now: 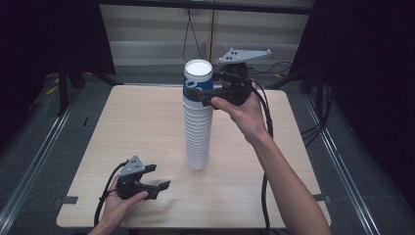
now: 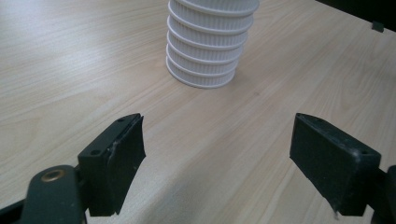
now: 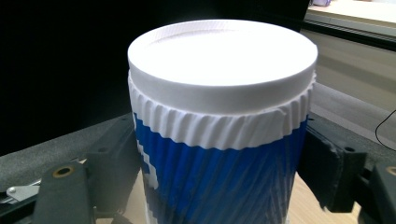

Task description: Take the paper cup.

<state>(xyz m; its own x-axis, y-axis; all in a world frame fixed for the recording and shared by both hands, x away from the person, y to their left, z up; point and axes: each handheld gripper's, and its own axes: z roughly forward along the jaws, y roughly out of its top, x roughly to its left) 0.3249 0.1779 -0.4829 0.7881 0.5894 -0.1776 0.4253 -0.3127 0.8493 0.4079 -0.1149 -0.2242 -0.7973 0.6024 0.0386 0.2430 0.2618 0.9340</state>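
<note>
While the cup stack (image 1: 197, 122) stands mid-table (image 1: 147, 122) | right gripper (image 1: 203, 98) jaws clasp the blue top cup (image 1: 197, 78)'s ribbed wall | light, crushable, tippy: grip gently | left gripper (image 1: 156, 178) gapes empty nearby.

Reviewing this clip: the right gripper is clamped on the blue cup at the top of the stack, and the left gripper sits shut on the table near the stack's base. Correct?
Not quite. The left gripper is open, not shut: the left gripper view shows its jaws wide apart with bare table between them. The rest holds: the right gripper is clamped on the blue cup topping the stack.
</note>
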